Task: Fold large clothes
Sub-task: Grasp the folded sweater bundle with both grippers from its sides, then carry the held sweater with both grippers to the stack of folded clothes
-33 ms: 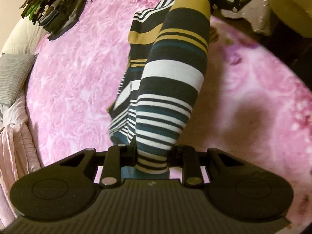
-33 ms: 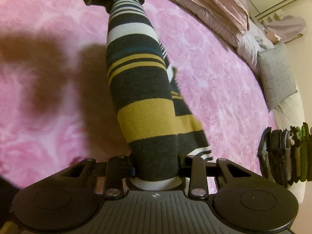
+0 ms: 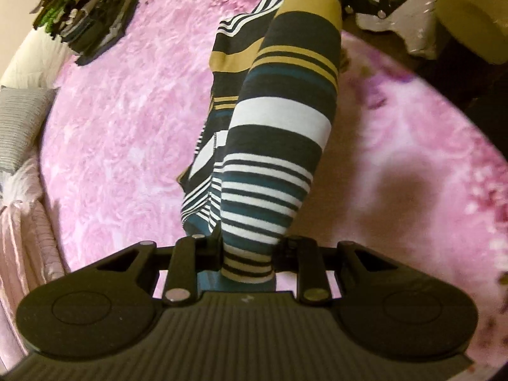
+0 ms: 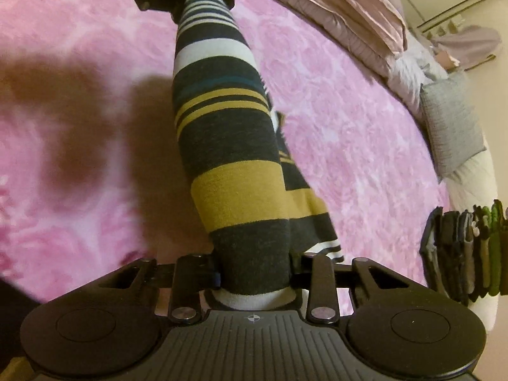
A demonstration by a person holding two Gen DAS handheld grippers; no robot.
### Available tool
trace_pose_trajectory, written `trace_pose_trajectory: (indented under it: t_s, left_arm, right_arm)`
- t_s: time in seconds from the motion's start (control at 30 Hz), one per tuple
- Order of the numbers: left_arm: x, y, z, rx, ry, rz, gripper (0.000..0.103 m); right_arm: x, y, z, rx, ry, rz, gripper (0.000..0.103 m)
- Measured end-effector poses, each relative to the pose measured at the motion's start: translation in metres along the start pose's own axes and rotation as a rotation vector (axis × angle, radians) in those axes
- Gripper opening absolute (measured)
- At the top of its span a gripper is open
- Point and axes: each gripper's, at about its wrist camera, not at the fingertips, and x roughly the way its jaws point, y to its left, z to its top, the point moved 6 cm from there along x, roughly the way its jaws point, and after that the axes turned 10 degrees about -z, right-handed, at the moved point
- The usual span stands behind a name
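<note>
We find just one real change, and it is at the right gripper (image 4: 254, 274): its jaws have just been closing, and they now pinch the dark band at the end of the striped knit garment (image 4: 228, 146) between the pads. The left gripper (image 3: 249, 250) has also drawn its jaws a little narrower, with the thin-striped end of the same garment clamped between them. Apart from that, we see nothing in either wrist view that differs from the earlier pictures.

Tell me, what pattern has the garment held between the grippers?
Horizontal stripes on the garment: dark grey, white, teal, mustard; clearest in left wrist view.
</note>
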Motion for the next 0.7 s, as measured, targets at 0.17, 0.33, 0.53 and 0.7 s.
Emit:
trace_pose_trajectory:
  t_s: [0.17,0.33,0.53,0.7]
  left_arm:
    - [-0.035,-0.019,0.013,0.008,0.008,-0.065,0.022]
    - [-0.066,-0.029,0.032,0.005,0.011,-0.105,0.022]
    - [-0.089,-0.026,0.07,-0.015,0.01,-0.14,0.022]
    - [-0.098,-0.016,0.119,-0.016,0.027,-0.138,0.022]
  right_arm:
    - [-0.052,-0.007,-0.005,0.036,0.033,0.105,0.029]
    - [-0.089,-0.022,-0.013,0.064,0.035,0.169,0.029]
    - [-0.119,-0.055,-0.033,0.074,0.024,0.197,0.029]
    - [-0.133,-0.089,-0.068,0.073,0.006,0.206,0.029]
